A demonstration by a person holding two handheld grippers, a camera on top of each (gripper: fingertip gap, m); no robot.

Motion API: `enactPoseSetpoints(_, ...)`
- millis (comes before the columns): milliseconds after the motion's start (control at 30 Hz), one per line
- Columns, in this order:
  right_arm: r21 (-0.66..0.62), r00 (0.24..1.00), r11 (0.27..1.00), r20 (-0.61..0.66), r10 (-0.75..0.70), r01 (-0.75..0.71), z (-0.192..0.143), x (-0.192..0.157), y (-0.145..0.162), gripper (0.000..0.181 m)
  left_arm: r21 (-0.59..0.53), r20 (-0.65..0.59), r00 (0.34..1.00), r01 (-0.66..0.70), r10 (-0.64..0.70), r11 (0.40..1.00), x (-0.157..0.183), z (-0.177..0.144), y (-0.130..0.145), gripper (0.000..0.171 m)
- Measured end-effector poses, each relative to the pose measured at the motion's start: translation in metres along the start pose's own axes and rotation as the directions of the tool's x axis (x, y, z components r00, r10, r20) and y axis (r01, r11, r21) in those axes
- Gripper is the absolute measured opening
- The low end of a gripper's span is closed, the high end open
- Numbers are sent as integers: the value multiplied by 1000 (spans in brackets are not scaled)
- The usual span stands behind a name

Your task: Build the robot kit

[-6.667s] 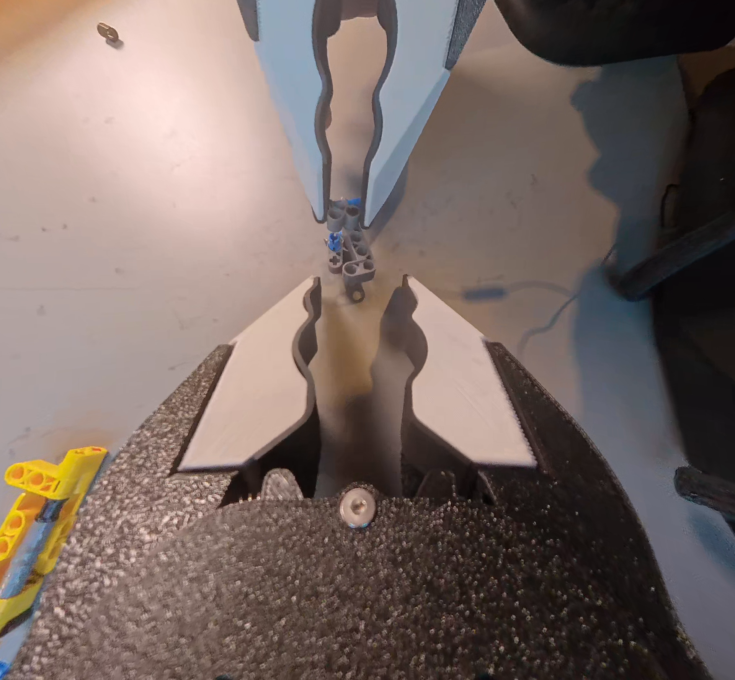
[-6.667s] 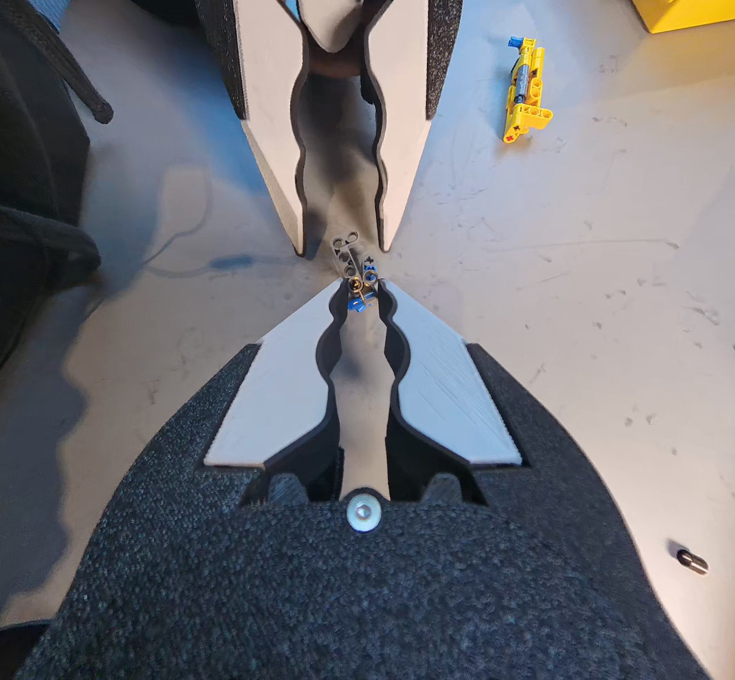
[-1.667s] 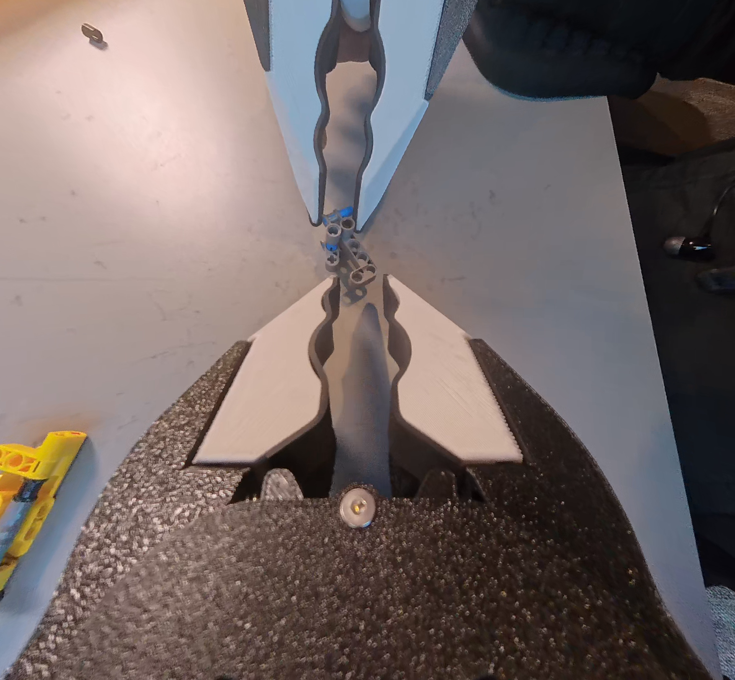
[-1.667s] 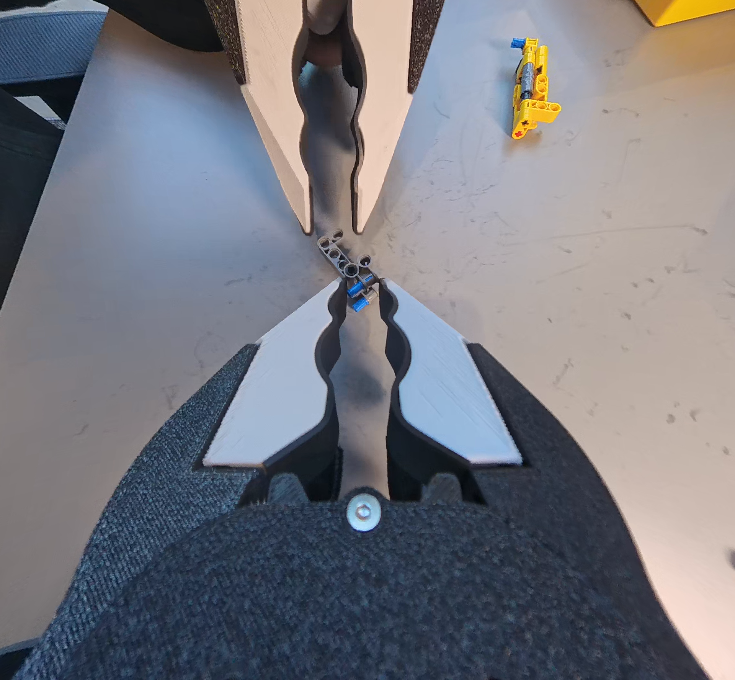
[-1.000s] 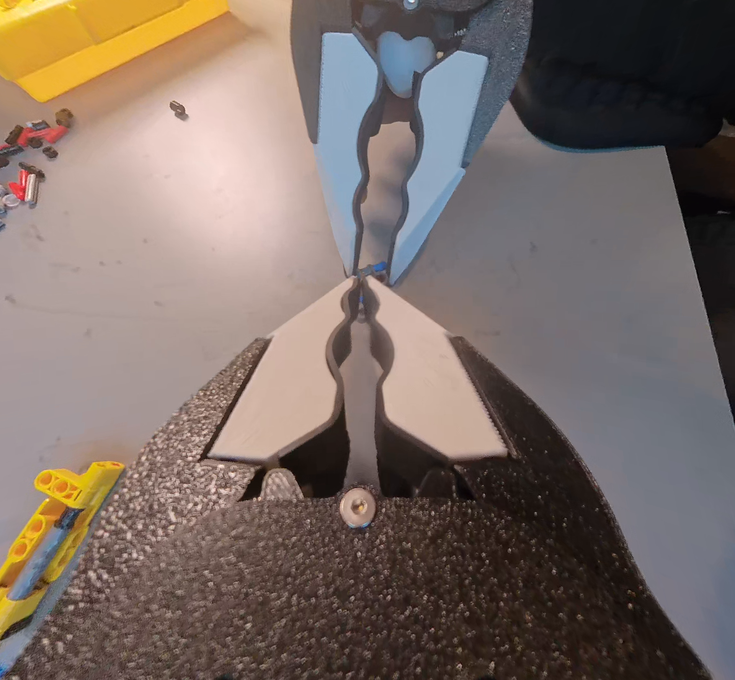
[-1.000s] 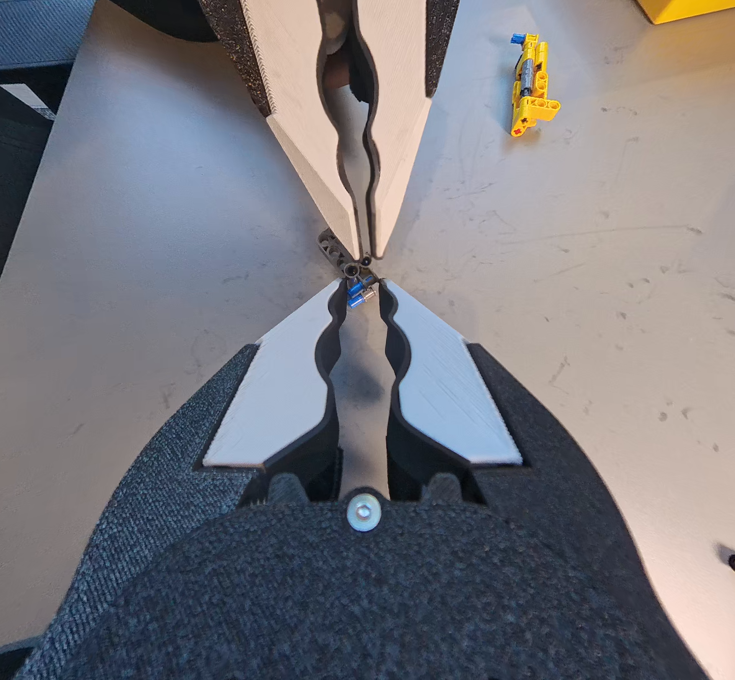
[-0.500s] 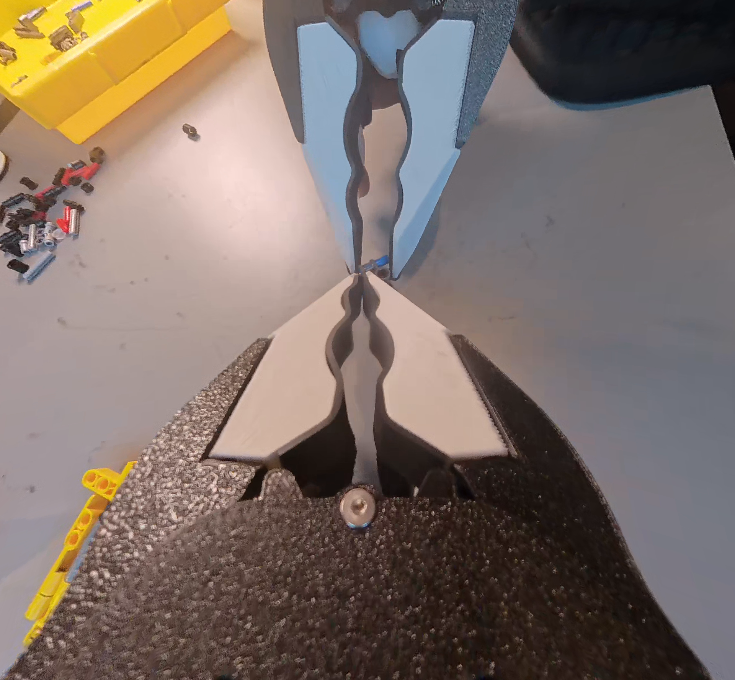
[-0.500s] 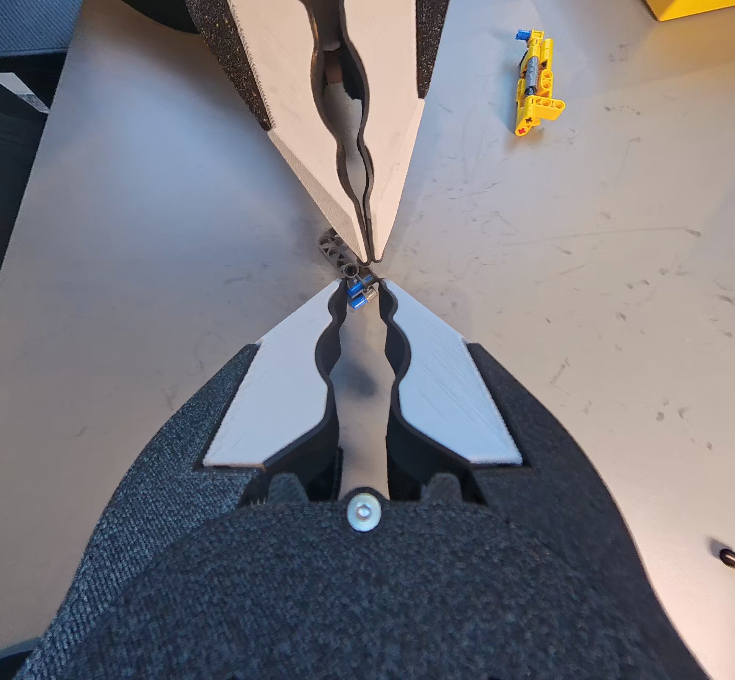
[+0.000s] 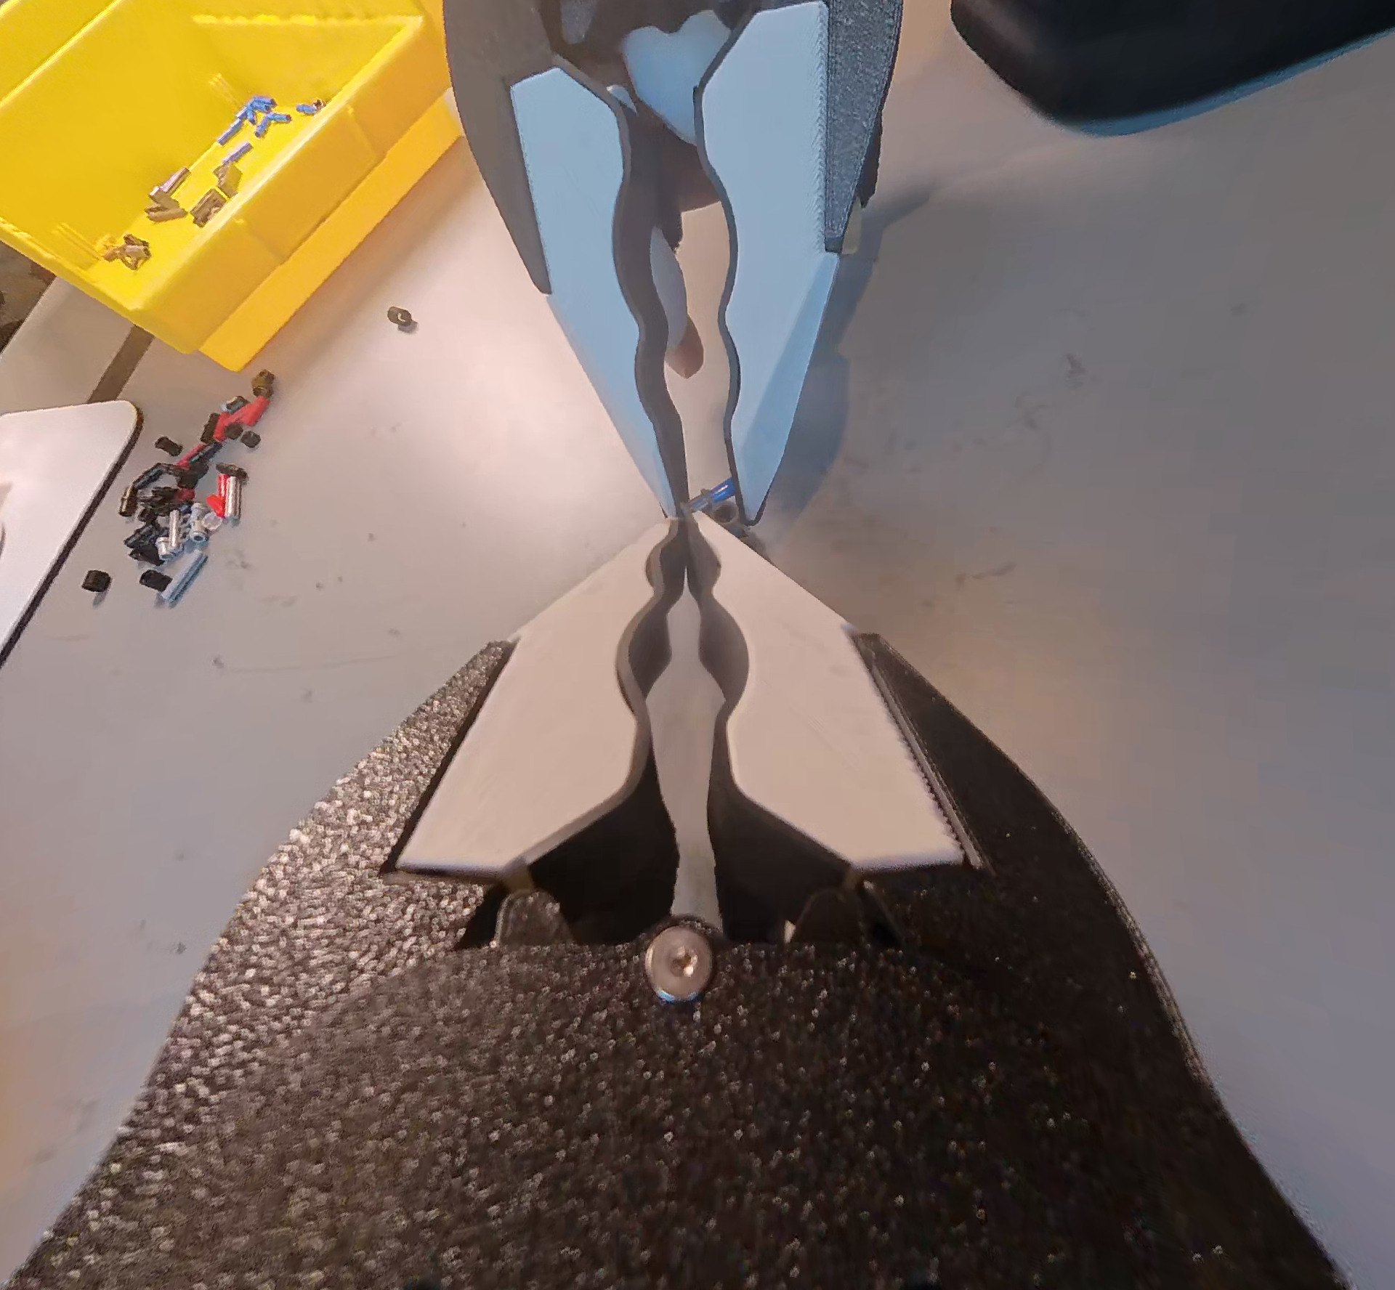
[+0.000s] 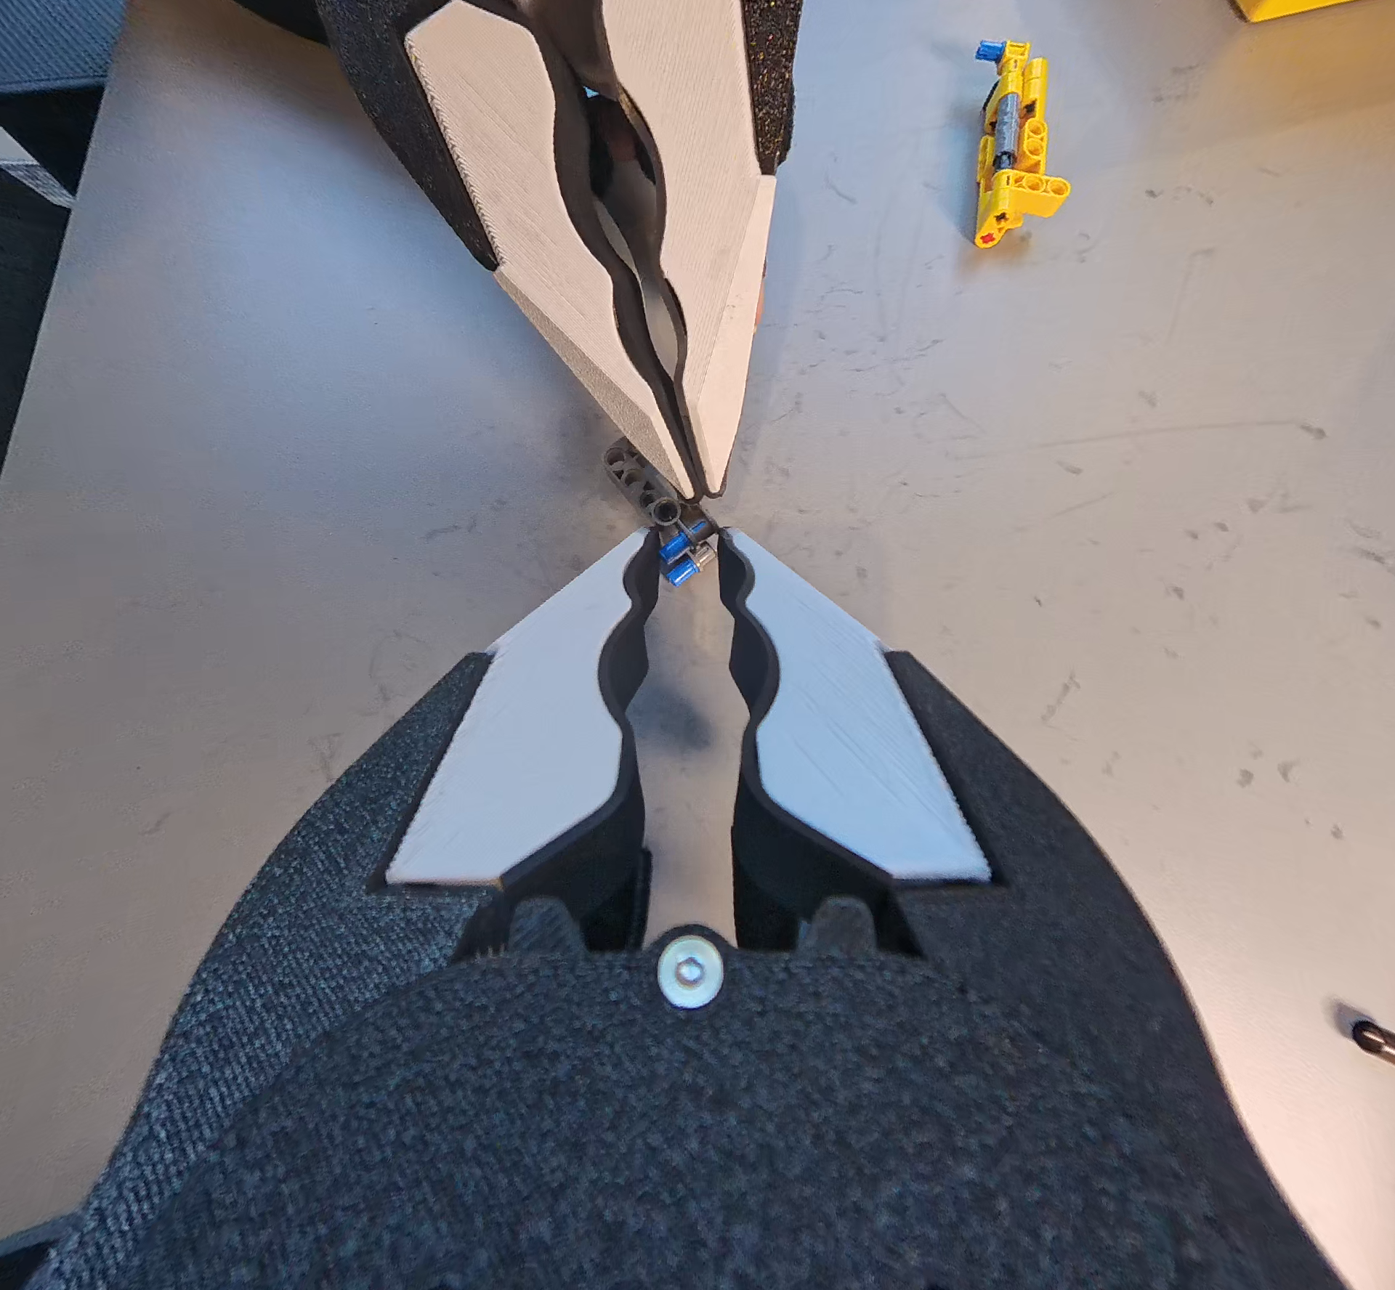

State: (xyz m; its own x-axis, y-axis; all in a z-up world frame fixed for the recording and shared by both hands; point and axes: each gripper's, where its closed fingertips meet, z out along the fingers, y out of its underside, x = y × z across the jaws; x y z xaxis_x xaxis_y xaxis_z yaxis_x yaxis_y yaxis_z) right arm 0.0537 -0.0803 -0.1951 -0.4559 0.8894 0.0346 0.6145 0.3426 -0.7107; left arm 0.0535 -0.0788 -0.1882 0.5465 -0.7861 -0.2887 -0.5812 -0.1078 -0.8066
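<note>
At the near centre of the left wrist view, the left hand-held gripper has its fingers pressed together at the tips, pinching one end of a small grey beam assembly with blue pins. What exactly sits between the tips is too small to make out. Directly opposite, tip to tip, the right hand-held gripper stands with a narrow gap between its fingers and clasps the blue-pin end of the same assembly. The assembly is held between the two grippers, above the grey surface; whether it touches the surface cannot be determined.

Left of the grippers in the left wrist view, a scatter of small black, red and grey parts lies on the surface, with a single black piece farther off. Beyond these, at the far left, a yellow compartment bin contains several small blue and dark parts.

On the far right of the right wrist view, a yellow beam assembly lies flat on the surface, well apart from the grippers.
</note>
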Motion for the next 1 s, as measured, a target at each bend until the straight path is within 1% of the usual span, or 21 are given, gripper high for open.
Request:
enactPoseSetpoints(200,-13,1000,1000,-12,-9,9,0,0,0,14,3,15,999,-35,35,999,0,0,0,0)
enactPoseSetpoints(367,-41,998,999,-45,-33,31,0,0,0,14,7,23,998,-64,64,998,0,0,0,0)
enactPoseSetpoints(600,2,999,1000,-33,-3,4,0,0,-1,15,-1,36,995,-88,88,996,0,0,1,0)
enactPoseSetpoints(700,-5,1000,1000,-30,-4,4,1,0,0,17,-3,46,994,-97,97,995,0,0,1,0)
enactPoseSetpoints(833,47,999,999,-36,-16,17,-10,-3,-12,23,-7,44,995,-87,87,996,0,0,1,0)
enactPoseSetpoints(900,39,999,999,-50,-19,21,-7,-2,-12,23,-10,43,996,-80,80,997,0,0,1,0)
enactPoseSetpoints(1000,14,998,1000,-53,-15,15,0,0,-6,17,-19,37,998,-57,58,998,-1,1,0,0)
